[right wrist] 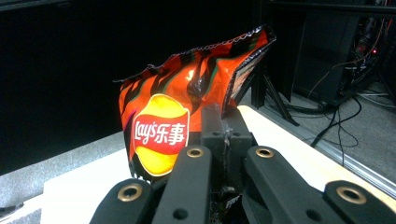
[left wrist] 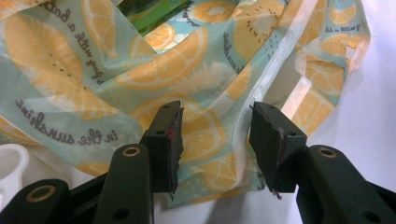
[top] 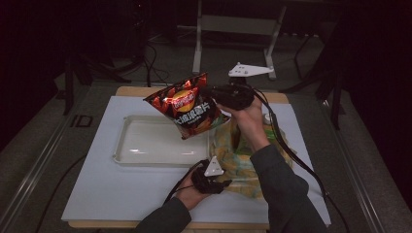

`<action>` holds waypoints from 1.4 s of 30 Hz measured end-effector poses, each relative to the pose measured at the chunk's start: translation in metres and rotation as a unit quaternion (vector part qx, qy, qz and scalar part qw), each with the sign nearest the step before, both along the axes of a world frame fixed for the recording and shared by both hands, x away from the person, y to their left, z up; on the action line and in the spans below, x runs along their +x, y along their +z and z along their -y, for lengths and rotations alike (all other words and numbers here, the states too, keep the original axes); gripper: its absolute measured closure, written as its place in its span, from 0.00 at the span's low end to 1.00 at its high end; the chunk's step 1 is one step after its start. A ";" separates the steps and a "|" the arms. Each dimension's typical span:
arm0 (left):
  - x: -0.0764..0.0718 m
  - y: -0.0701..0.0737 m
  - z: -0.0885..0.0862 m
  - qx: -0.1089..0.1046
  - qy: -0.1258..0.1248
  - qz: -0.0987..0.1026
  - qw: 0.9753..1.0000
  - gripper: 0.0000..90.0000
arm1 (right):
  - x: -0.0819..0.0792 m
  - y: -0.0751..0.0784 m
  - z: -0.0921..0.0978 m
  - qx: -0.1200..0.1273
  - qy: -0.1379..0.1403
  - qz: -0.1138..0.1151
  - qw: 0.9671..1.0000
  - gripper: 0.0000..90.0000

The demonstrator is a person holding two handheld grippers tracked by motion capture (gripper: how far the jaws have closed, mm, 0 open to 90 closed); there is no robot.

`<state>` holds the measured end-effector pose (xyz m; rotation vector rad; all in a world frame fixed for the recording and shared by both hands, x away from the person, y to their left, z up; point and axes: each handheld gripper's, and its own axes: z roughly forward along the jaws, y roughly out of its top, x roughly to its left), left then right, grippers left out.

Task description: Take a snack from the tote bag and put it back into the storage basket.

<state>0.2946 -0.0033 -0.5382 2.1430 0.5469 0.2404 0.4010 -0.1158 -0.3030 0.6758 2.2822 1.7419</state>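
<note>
Nearest the high camera, 2 dark sleeves (top: 282, 189) come up from the bottom edge over the white table top (top: 107, 184), the largest surface in view, which lies on a wooden board. On it rests a clear shallow tray (top: 145, 141), lying left of a fruit-print cloth bag (top: 243, 162) patterned with orange slices on pale green and lettered in grey script.

Next in size is the chip bag (top: 187, 104), red-orange with black streaks and a yellow Lay's logo. It hangs in the air above the tray's right end, tilted, touching neither the tray nor the table. In the right gripper view the chip bag (right wrist: 187, 102) stands upright against a dark background, pinched at its lower edge.

Right gripper (top: 214, 93) is held high by the right hand (top: 248, 114), above the cloth bag, its 2 jaws clamped tight on the chip bag's edge, with a cable trailing off toward the right.

Left gripper (top: 226, 183) sits low at the near edge of the cloth bag. In its own view the left gripper (left wrist: 215, 140) has its jaws spread wide, a fold of the cloth bag (left wrist: 140, 79) lying between them, ungripped. Something green (left wrist: 149, 11) shows inside the bag's opening; what it is cannot be told.
</note>
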 end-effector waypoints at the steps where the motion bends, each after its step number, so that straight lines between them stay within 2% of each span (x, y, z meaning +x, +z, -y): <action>1: 0.000 0.000 0.000 0.001 -0.001 0.001 1.000 0.59 | 0.002 -0.001 -0.001 -0.001 -0.002 -0.001 1.000 1.00; 7: -0.001 0.000 0.001 -0.002 0.003 0.003 1.000 0.59 | 0.012 -0.015 -0.014 -0.012 -0.013 -0.007 1.000 1.00; 15: -0.003 0.000 0.000 -0.010 0.004 0.010 1.000 0.59 | 0.039 -0.043 -0.034 -0.001 -0.027 -0.043 0.999 1.00; 24: -0.004 0.001 -0.004 -0.026 0.014 0.016 0.999 0.56 | 0.062 -0.066 -0.045 -0.013 -0.060 -0.069 0.996 1.00; 29: -0.005 0.001 -0.005 -0.032 0.015 0.014 0.999 0.56 | 0.068 -0.070 -0.046 -0.016 -0.073 -0.063 0.995 1.00; 33: -0.005 0.001 -0.006 -0.034 0.013 0.017 0.999 0.56 | 0.073 -0.073 -0.048 0.000 -0.087 -0.063 0.994 1.00; 38: -0.007 0.002 -0.007 -0.042 0.014 0.016 0.999 0.56 | 0.078 -0.079 -0.052 0.038 -0.105 -0.065 0.992 1.00; 41: -0.007 0.001 -0.007 -0.046 0.014 0.013 0.999 0.56 | 0.080 -0.087 -0.055 0.041 -0.110 -0.068 0.991 1.00; 42: -0.008 0.001 -0.008 -0.045 0.011 0.012 0.999 0.56 | 0.080 -0.095 -0.058 0.016 -0.111 -0.066 0.991 1.00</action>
